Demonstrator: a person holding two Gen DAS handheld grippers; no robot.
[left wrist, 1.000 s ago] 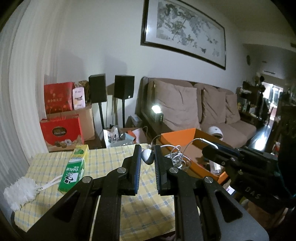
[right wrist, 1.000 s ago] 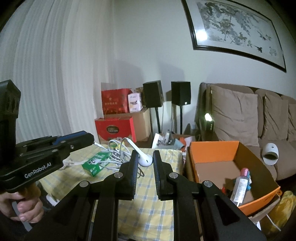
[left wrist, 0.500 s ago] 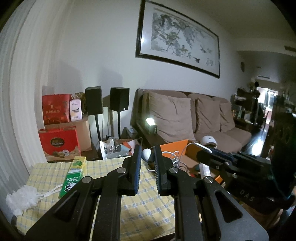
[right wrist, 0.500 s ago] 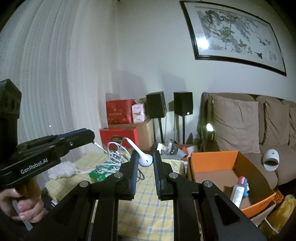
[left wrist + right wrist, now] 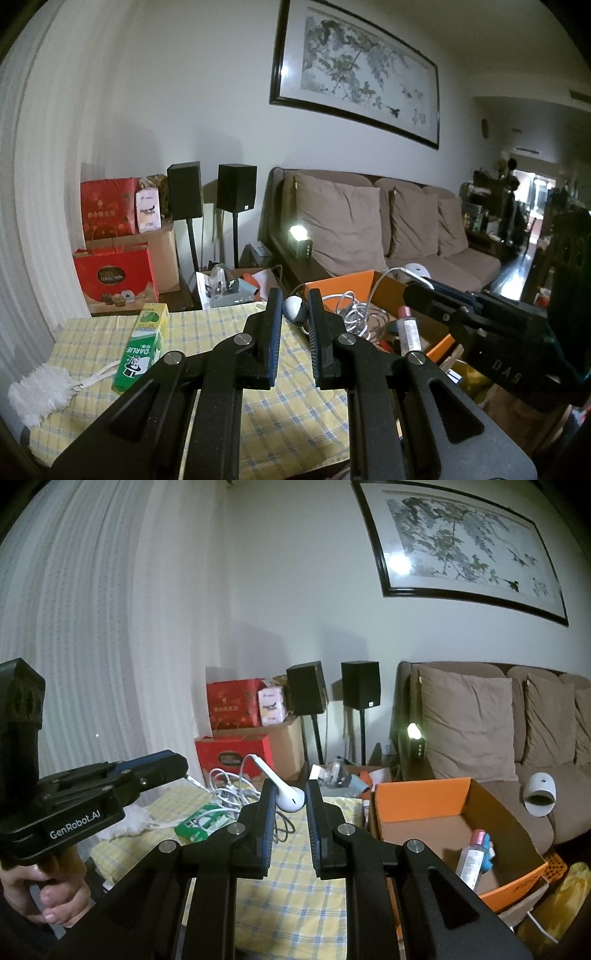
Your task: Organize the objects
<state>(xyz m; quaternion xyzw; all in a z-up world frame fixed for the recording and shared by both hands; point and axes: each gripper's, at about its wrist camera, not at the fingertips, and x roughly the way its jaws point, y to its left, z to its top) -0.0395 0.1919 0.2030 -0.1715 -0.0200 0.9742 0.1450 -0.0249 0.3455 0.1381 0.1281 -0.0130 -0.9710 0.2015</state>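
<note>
I have both tools raised above the tabletop, which wears a yellow checked cloth. My left tool is pinching one white earbud between its blue-padded tips, and my right tool is pinching the other earbud the same way. Between the two hangs the tangled white earphone cable (a messy bundle of loops), clear of the cloth as far as I can tell. In the left wrist view the right tool sits to the right, in front of the open orange cardboard box that stands just beside the tabletop. Inside that box lies a clear bottle with a pink cap. On the cloth to the left rest a green Darlie toothpaste box and, nearer the edge, a white fluffy duster. In the right wrist view a hand grips the handle of the left tool.
</note>
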